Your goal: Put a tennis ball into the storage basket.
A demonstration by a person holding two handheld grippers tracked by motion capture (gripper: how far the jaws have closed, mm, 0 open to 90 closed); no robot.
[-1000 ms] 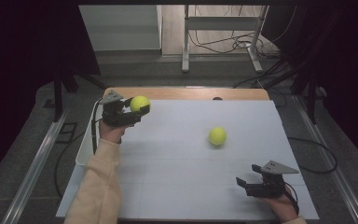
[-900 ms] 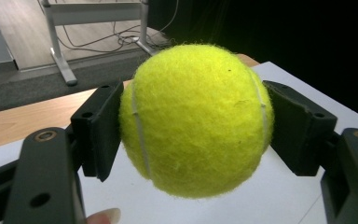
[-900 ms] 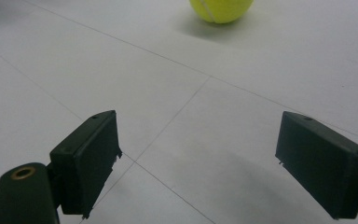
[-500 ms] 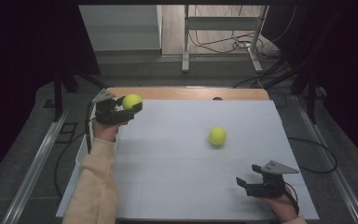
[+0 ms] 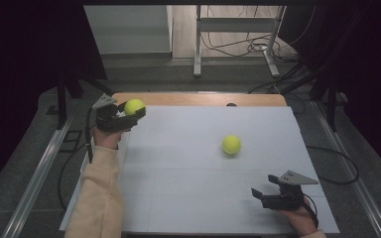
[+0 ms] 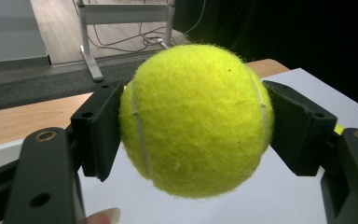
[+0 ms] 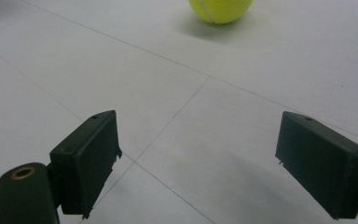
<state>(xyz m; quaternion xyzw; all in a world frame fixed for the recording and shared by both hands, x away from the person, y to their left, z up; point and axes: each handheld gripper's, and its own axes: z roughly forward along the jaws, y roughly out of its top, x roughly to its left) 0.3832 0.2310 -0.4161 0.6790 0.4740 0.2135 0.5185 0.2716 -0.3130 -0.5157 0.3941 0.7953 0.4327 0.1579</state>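
Observation:
My left gripper [image 5: 131, 113] is shut on a yellow tennis ball [image 5: 134, 106] and holds it above the table's far left corner. Up close in the left gripper view, both black pads press the sides of that ball [image 6: 196, 119], midway between the jaws of the left gripper [image 6: 196, 133]. A second tennis ball [image 5: 231, 144] lies on the white table top right of centre. My right gripper [image 5: 256, 194] rests low near the front right, jaws open, nothing between them. In the right gripper view the loose ball [image 7: 220, 9] lies well ahead of the open right gripper [image 7: 209, 163].
The white table top [image 5: 188, 163] has thin seam lines; a wooden strip [image 5: 198, 98] runs along its far edge. Metal rails flank the table on both sides. Beyond the far edge stand a metal frame leg [image 5: 197, 44] and loose cables on the floor.
My left gripper, with the ball in it, has drifted slightly left and toward the far corner. The right gripper and the loose ball have stayed put.

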